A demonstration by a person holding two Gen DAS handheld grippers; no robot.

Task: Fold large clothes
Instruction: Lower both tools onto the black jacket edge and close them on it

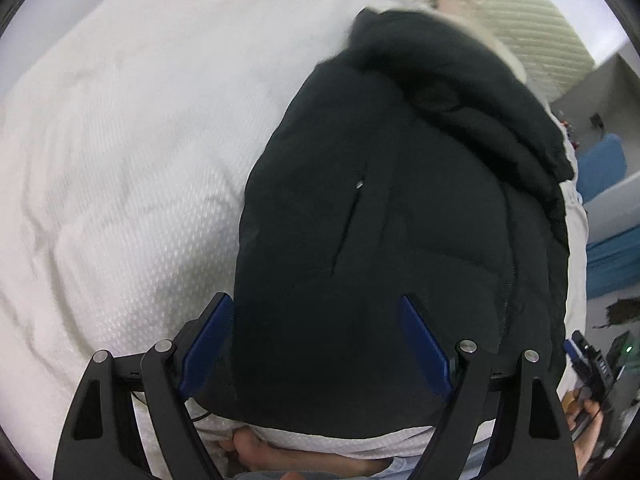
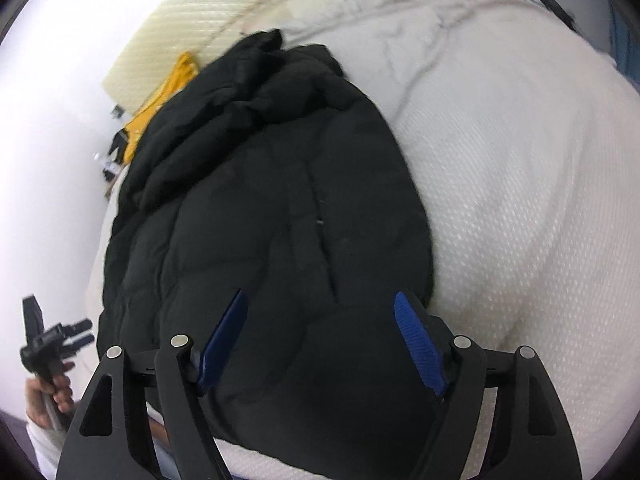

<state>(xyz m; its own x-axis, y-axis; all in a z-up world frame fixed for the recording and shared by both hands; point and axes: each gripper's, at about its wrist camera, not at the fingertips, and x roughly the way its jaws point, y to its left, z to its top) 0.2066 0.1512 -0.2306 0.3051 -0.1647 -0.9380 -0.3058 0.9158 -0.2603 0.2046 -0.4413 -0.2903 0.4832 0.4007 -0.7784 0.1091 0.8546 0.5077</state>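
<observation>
A black puffer jacket (image 1: 400,208) lies folded lengthwise on a white bed cover (image 1: 132,184), its hood end bunched at the far side. My left gripper (image 1: 316,312) is open above the jacket's near hem, holding nothing. In the right wrist view the same jacket (image 2: 272,208) lies on the cover (image 2: 520,184). My right gripper (image 2: 320,308) is open over the near hem, empty. The right gripper also shows at the lower right of the left view (image 1: 588,360), and the left gripper at the lower left of the right view (image 2: 52,344).
A yellow garment (image 2: 168,92) lies beyond the jacket near a cream ribbed headboard (image 2: 188,40). Blue furniture (image 1: 600,168) stands off the bed's right side. A bare foot (image 1: 280,456) shows below the bed's near edge.
</observation>
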